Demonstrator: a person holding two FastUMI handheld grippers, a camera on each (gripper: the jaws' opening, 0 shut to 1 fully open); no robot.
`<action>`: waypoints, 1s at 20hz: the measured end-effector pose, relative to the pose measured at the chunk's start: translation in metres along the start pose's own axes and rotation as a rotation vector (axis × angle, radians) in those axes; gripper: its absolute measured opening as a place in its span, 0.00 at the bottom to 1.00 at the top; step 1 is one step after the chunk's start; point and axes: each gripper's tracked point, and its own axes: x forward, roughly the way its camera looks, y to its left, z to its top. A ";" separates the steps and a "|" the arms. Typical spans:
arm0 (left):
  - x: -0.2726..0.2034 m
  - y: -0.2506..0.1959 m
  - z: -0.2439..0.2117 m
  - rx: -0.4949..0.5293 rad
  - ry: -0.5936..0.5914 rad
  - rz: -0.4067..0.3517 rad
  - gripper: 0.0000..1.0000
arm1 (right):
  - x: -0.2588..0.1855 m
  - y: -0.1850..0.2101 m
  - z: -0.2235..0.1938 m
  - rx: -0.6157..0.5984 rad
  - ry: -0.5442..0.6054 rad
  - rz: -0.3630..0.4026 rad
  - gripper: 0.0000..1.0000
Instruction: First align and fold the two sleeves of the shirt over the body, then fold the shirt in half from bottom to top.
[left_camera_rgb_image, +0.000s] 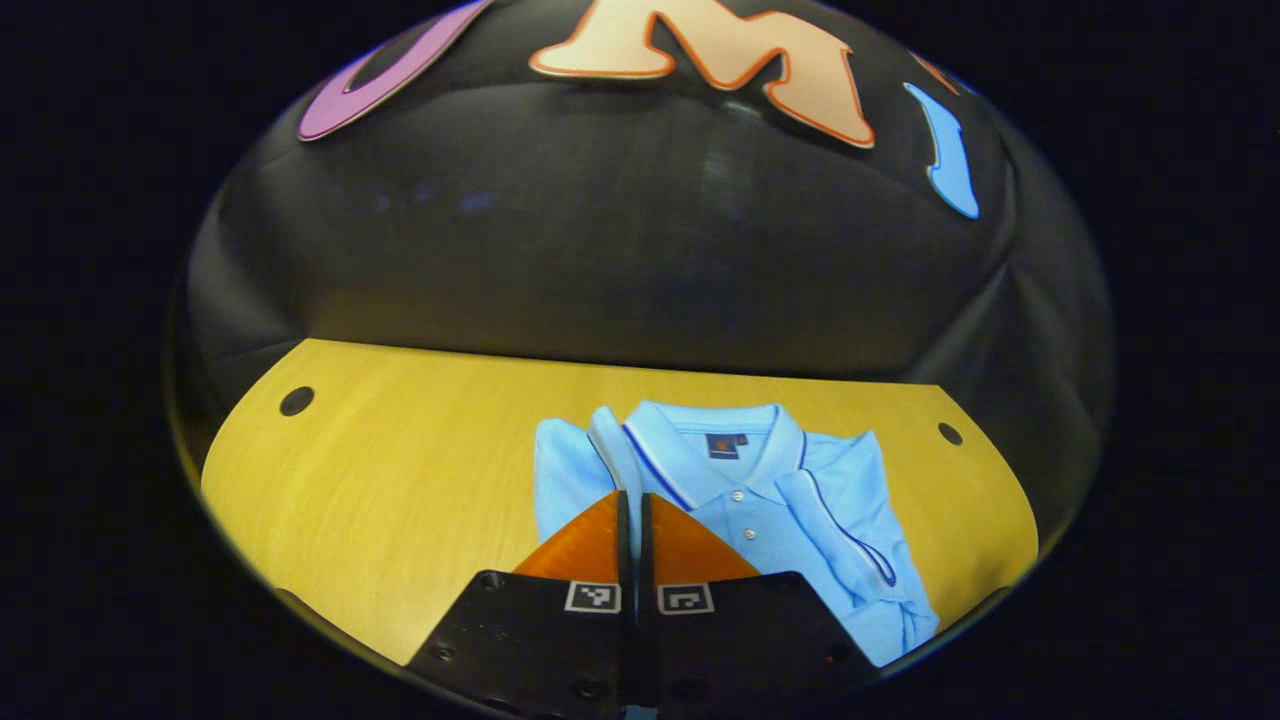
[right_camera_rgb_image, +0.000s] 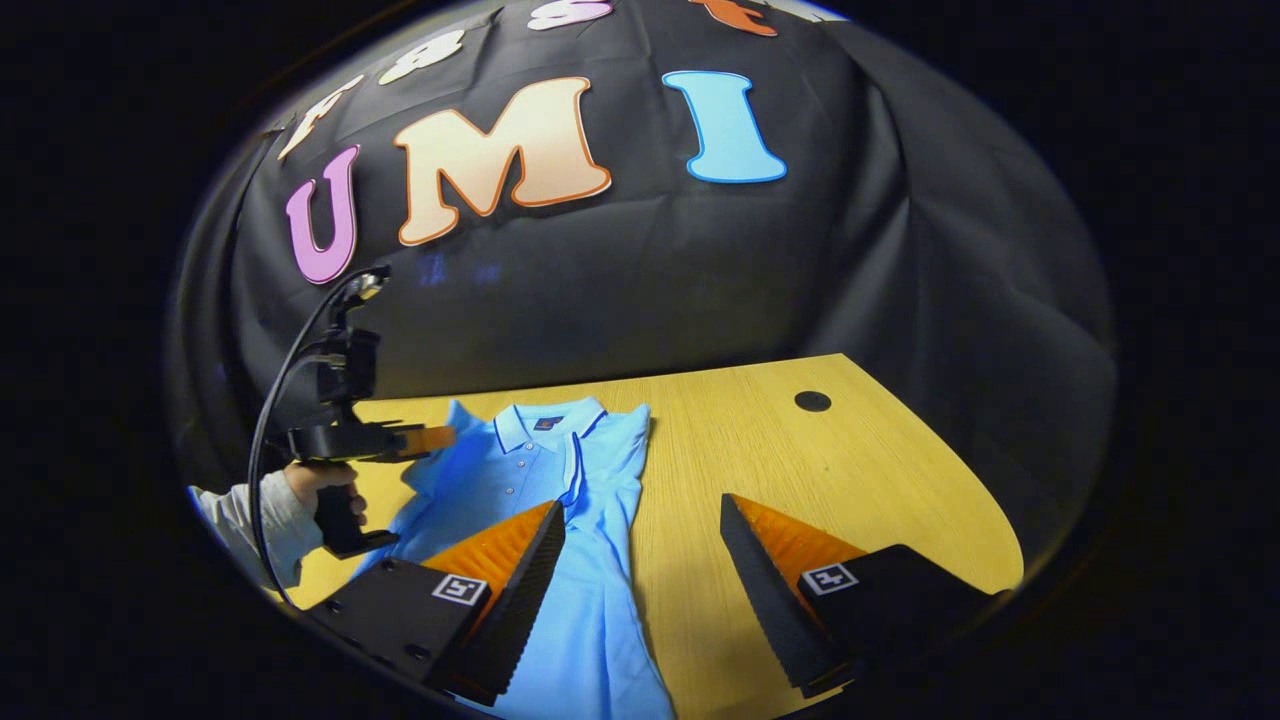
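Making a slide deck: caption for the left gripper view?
Left tongs pinch a sleeve of the blue shirt.

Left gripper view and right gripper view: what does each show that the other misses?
Left gripper view: the left gripper closed on a sleeve, and the buttons up close. Right gripper view: the right gripper, fingers wide apart, plus a hand holding the left gripper. Both: the blue shirt on the wooden table.

Cloth-walled recording booth, wooden table (right_camera_rgb_image: 800, 470)
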 end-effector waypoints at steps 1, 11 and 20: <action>0.005 -0.009 -0.005 0.007 0.012 -0.010 0.00 | -0.002 0.000 -0.003 -0.005 -0.002 -0.003 0.98; -0.027 -0.010 -0.006 0.030 -0.033 -0.047 0.97 | -0.008 0.007 -0.004 0.015 -0.042 -0.046 0.98; -0.188 -0.001 -0.014 0.084 -0.160 0.005 0.96 | -0.091 0.014 -0.027 -0.054 -0.072 0.045 0.94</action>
